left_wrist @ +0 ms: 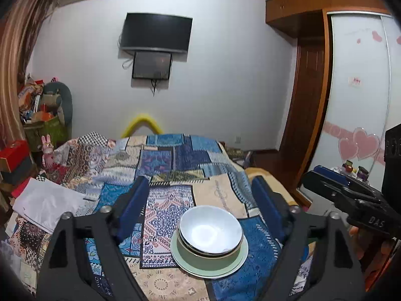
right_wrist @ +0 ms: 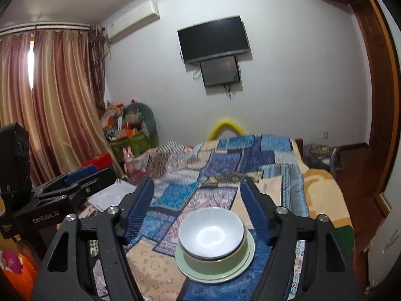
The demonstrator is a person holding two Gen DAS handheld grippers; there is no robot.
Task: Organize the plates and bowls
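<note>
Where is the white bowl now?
In both wrist views the white bowl sits low and centre, nested in a green bowl on a green plate, on the patchwork bedspread.

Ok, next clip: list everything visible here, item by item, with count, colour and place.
bowls: at least two, white nested in green, on the plate
plate: one, pale green, on the bedspread
bedspread: one, blue and beige patchwork, over the bed
television: one, black, on the wall
smaller screen: one, dark, beneath the television
curtains: pink-gold, left of the room
air conditioner: one, white, high on the wall
wardrobe: white doors with pink hearts, right side
left gripper: black with blue pads, open, above the bowls
right gripper: same, open
</note>
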